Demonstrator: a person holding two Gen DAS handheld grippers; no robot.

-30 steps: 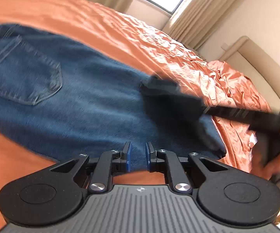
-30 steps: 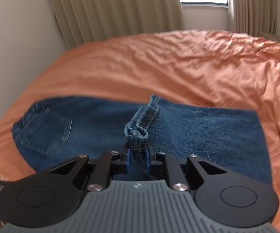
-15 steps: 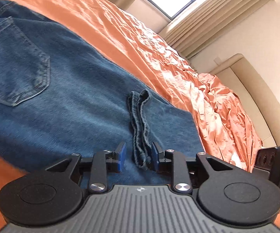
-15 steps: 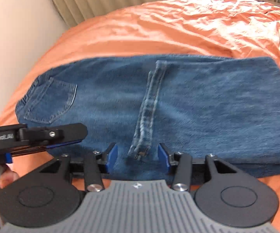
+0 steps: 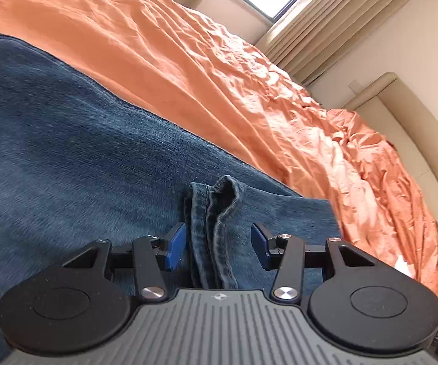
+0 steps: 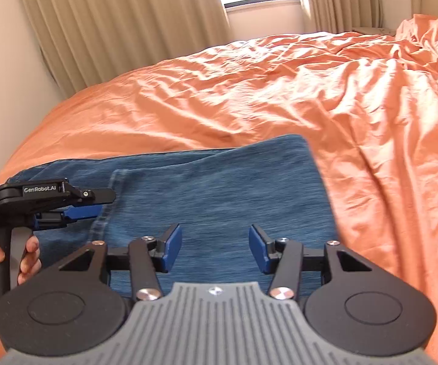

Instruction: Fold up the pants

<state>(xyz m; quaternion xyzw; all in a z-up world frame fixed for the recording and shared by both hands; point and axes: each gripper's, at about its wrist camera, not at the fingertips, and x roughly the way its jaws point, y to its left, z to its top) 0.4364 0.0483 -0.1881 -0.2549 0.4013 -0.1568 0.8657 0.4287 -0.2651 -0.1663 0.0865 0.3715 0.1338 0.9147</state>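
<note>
Two grippers hang over folded blue denim pants (image 6: 219, 182) on a rumpled orange bed (image 6: 279, 91). Left gripper (image 5: 218, 245): jaws wide, straddling the stitched hem (image 5: 212, 228). Right gripper (image 6: 215, 248): jaws wide, empty.

Blue denim jeans (image 6: 219, 188) lying flat on orange bed (image 6: 249, 91), folded over on themselves, leg layers stacked. Leg hem (image 5: 215, 222) lies across top layer, stitched edges bunched and slightly raised, far end curled up. Fold edge at right side straight, near rumpled part of sheet. Fabric mostly smooth, faint creases along far edge.
</note>
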